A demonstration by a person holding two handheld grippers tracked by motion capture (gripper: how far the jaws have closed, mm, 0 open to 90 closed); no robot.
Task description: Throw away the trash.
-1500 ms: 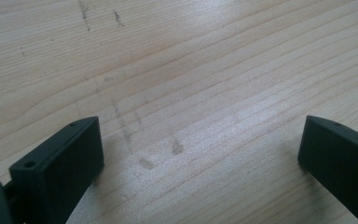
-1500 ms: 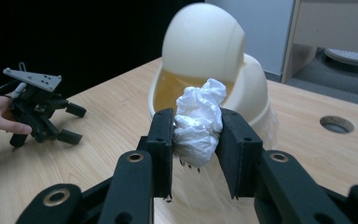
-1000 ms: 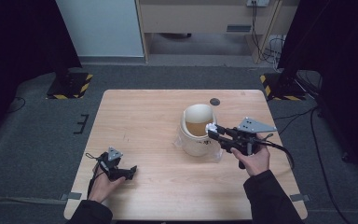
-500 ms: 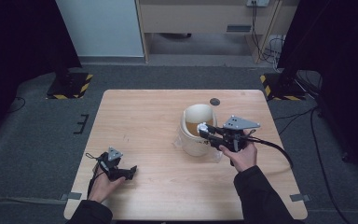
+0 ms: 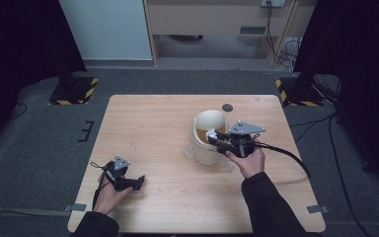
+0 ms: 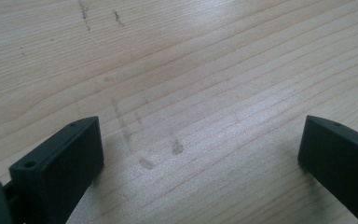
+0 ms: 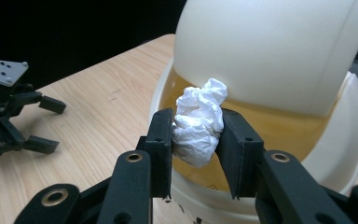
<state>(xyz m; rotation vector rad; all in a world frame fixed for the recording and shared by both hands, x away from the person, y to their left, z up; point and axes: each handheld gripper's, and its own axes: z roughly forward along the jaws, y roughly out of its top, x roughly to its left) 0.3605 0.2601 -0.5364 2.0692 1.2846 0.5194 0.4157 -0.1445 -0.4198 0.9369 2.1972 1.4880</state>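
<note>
On the wooden table (image 5: 158, 123), right claw (image 7: 196, 135) grips crumpled paper (image 7: 199, 122) over the bin (image 7: 279, 60).

- Your left gripper (image 5: 139, 182) rests low on the table, jaws spread wide apart.
- Your right gripper (image 7: 196, 140) is raised, jaws clamped tight.

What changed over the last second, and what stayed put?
The right gripper, shut on the crumpled white paper wad, moved left and slightly down in the high view, bringing the wad from beside the cream lidded bin to over its opening. Nothing was taken hold of or let go. The left gripper stayed open near the table's front edge, and the bin did not move.
</note>
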